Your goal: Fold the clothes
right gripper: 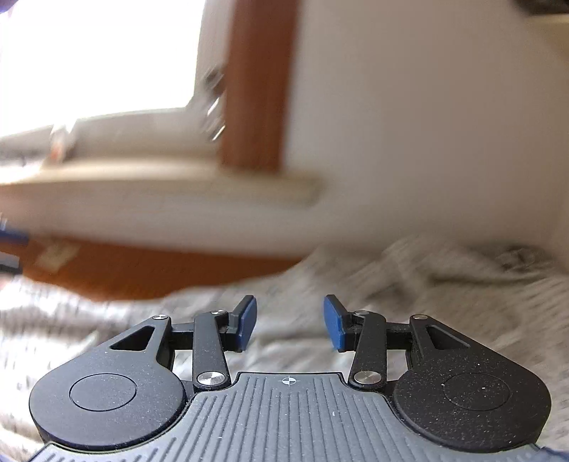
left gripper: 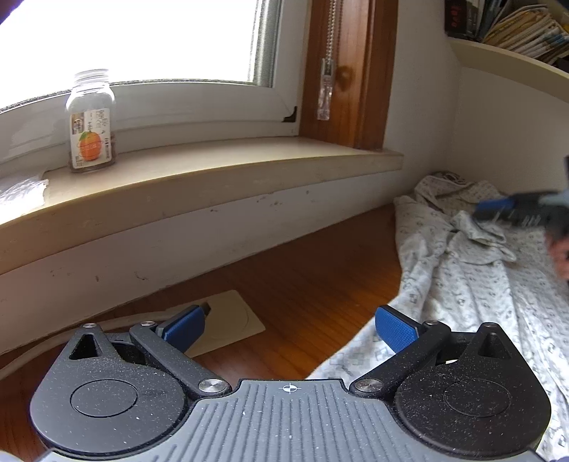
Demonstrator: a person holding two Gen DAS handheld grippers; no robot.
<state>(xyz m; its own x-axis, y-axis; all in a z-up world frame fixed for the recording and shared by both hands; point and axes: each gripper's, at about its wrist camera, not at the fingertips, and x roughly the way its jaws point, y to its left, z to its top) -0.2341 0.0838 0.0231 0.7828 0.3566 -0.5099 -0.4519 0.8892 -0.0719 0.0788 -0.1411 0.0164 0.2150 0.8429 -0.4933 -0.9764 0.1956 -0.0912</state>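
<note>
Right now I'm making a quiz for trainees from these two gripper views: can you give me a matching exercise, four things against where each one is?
Things:
1. jar
2. patterned garment
3. beige plate
4. books

Places:
A. flat on the wooden floor, beyond the left gripper
B. on the shelf, top right
C. standing on the windowsill
D. spread on the floor to the right, bunched at the far end

Pairs: 1-C, 2-D, 3-A, 4-B

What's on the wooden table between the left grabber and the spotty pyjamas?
Nothing: in the left wrist view, only bare wooden tabletop lies between the open left gripper and the patterned garment, whose edge reaches its right finger.
</note>
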